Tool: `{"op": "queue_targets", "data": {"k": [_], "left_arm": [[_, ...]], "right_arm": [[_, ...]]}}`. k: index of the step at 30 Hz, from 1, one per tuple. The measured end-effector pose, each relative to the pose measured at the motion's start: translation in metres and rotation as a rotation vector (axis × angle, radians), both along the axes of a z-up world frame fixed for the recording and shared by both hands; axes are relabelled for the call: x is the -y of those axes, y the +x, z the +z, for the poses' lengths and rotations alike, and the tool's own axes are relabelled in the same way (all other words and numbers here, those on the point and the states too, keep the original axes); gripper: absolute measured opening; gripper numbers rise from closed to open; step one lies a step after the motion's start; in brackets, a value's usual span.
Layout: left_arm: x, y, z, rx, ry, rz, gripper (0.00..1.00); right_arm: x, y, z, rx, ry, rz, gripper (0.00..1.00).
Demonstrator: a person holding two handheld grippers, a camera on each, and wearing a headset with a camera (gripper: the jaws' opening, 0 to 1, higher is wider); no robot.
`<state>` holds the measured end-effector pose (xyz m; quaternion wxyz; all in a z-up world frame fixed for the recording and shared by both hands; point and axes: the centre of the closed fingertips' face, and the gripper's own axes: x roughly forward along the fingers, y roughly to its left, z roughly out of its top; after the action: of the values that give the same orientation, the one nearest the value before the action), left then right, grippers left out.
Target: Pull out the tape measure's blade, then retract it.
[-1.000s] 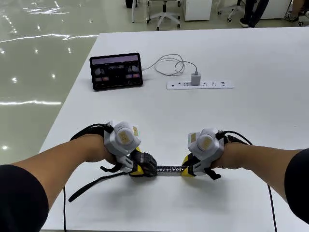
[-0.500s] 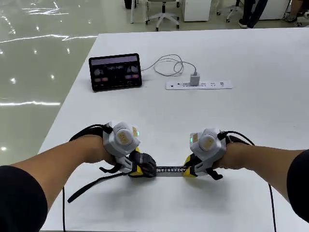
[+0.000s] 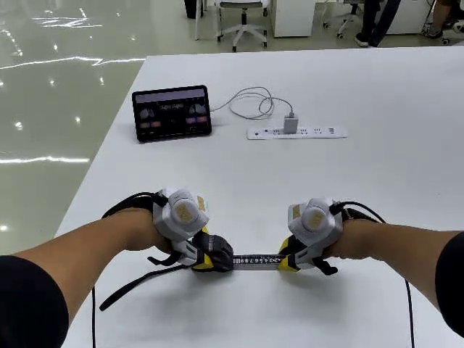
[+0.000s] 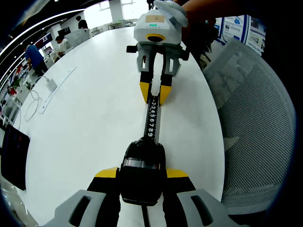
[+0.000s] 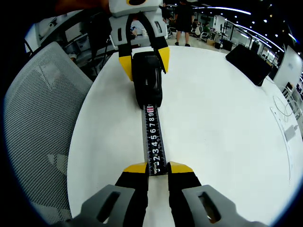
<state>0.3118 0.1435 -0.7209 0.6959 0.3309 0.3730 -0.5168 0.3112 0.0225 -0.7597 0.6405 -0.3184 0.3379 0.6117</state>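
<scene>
- As the two grippers draw apart along the counter (image 3: 304, 181), a little more of the blade (image 5: 152, 135) lies bare than a second ago; the tablet (image 3: 172, 112) has also slid in the head view, so part of the apparent shift belongs to the camera.
- Left gripper (image 3: 206, 255): jaws clamped on either side of the black case (image 5: 147, 75), which rests on the counter near its front edge and has barely moved.
- Right gripper (image 3: 287, 261): jaws closed on the free end of the blade, now slightly farther from the case.
- Blade: flat and straight between the two grippers, with its printed numerals face up, running to a red mark at the case mouth in the right gripper view.
- Reading for the task: the pull-out is under way and the exposed length is short. Retraction has not yet begun, and it appears to depend on the right gripper keeping hold of the blade's end.
</scene>
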Motion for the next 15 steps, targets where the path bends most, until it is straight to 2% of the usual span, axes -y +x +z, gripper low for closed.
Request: {"op": "queue_targets", "data": {"k": [15], "left_arm": [[0.0001,0.0001,-0.0002,0.000,0.000,0.002,0.30]], "right_arm": [[0.0068,0.0012,0.0002,0.002,0.009,-0.006,0.11]]}}
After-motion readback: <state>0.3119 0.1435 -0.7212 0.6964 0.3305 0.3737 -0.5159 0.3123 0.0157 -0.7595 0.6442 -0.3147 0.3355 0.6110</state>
